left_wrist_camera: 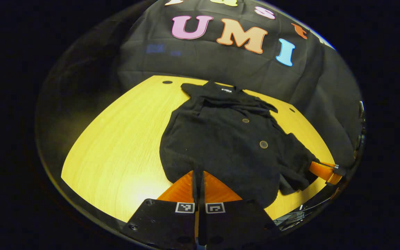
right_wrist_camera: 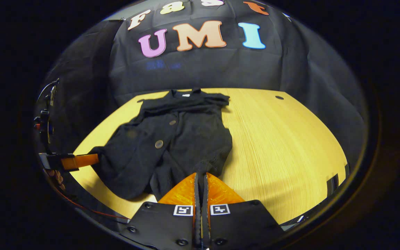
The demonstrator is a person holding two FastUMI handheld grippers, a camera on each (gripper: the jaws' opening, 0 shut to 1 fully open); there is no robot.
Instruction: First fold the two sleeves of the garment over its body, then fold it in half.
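Note:
A black buttoned garment [left_wrist_camera: 221,139] [right_wrist_camera: 186,139] lies flat on the yellow wooden table [left_wrist_camera: 123,139] [right_wrist_camera: 283,139], with its collar toward the cloth wall. Both sleeves look folded in over the body. My left gripper [left_wrist_camera: 198,172] is shut with its tips pinching the near hem at one bottom corner. From the right gripper view, that same left gripper [right_wrist_camera: 94,159] meets the cloth's edge at far left. My right gripper [right_wrist_camera: 200,176] is shut on the hem at the other bottom corner, and the left gripper view has this right gripper [left_wrist_camera: 313,166] at the garment's right edge.
Bare tabletop stretches beside the garment on both sides. Small dark holes [left_wrist_camera: 167,82] [right_wrist_camera: 279,97] sit near the table's far edge. The black cloth wall rises directly behind the table. Cables and gear [right_wrist_camera: 45,125] hang at the booth's side.

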